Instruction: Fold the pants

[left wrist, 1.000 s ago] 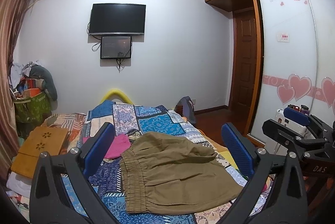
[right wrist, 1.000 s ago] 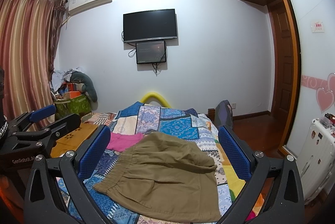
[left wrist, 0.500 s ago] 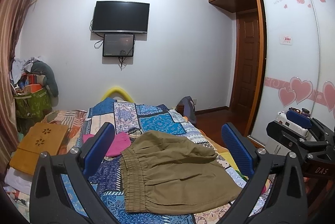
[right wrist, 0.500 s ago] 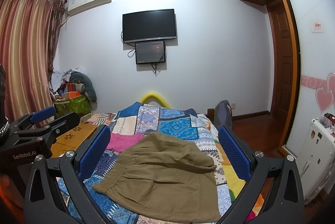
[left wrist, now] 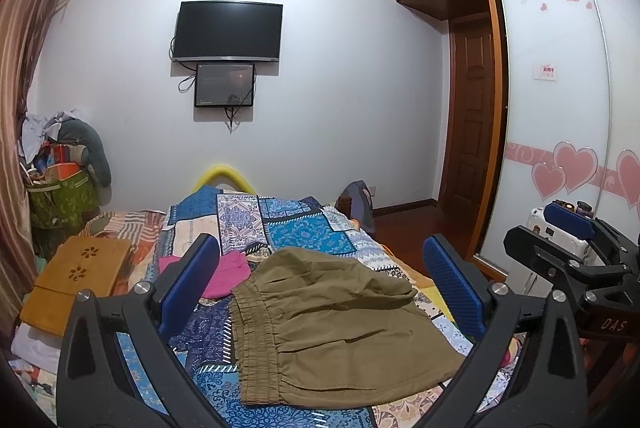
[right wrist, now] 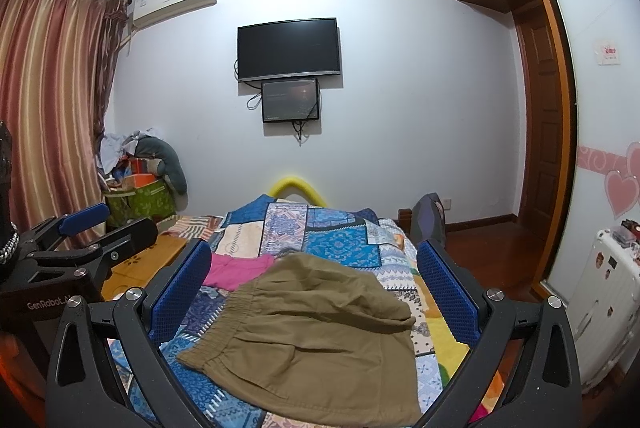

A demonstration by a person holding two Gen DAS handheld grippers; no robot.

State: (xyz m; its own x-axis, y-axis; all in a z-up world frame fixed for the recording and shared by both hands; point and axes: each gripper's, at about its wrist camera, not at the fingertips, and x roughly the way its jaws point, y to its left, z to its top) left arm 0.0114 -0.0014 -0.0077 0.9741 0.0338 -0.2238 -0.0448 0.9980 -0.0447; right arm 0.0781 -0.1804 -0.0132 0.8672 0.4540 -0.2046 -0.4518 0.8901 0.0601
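Note:
Olive-brown pants (left wrist: 332,324) lie folded in a compact heap on the patchwork bedspread (left wrist: 304,228), elastic waistband toward the left. They also show in the right wrist view (right wrist: 316,340). My left gripper (left wrist: 320,284) is open and empty, held above the pants' near side. My right gripper (right wrist: 314,288) is open and empty, likewise above the pants. The right gripper also shows at the right edge of the left wrist view (left wrist: 572,248), and the left gripper at the left edge of the right wrist view (right wrist: 80,240).
A pink garment (left wrist: 224,274) lies on the bed just left of the pants. A wooden lap tray (left wrist: 76,280) sits at the bed's left. A green basket of clutter (left wrist: 60,196) stands by the curtain. A white heater (right wrist: 604,308) and wardrobe doors (left wrist: 560,108) are on the right.
The left wrist view has shifted slightly, the room sliding right and down in frame. The pants and both open grippers are otherwise unchanged.

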